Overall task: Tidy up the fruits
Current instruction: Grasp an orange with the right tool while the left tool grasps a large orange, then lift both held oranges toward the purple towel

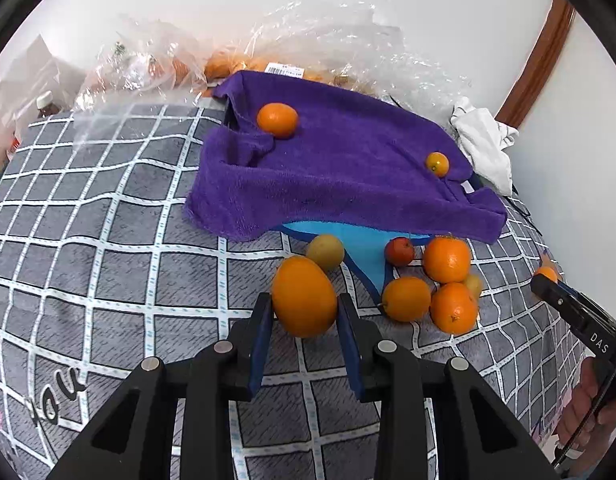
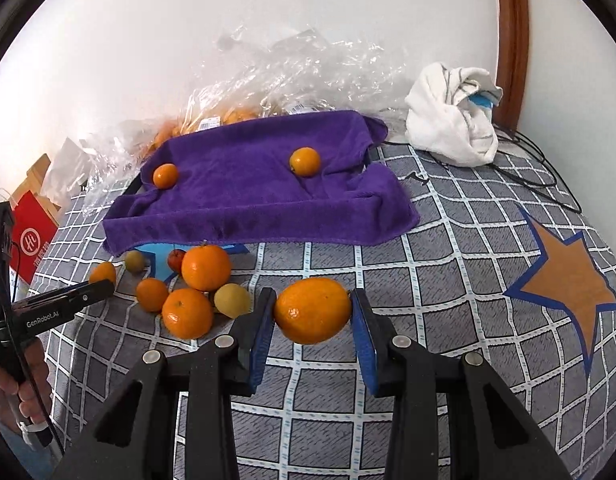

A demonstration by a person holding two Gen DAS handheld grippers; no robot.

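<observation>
Left gripper (image 1: pixel 304 308) clamped an orange (image 1: pixel 304 297) at its equator; right gripper (image 2: pixel 312 312) likewise held another orange (image 2: pixel 312 310). Firm, round, smooth-skinned, likely slippery; pile (image 2: pixel 188 292) sat at 9 o'clock.

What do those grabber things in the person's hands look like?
Both are black plastic. The left gripper and the right gripper each have two fingers with flat blue pads and round silver bolts. White lettering runs along their sides, and a thin black cable hangs by each handle.
</observation>
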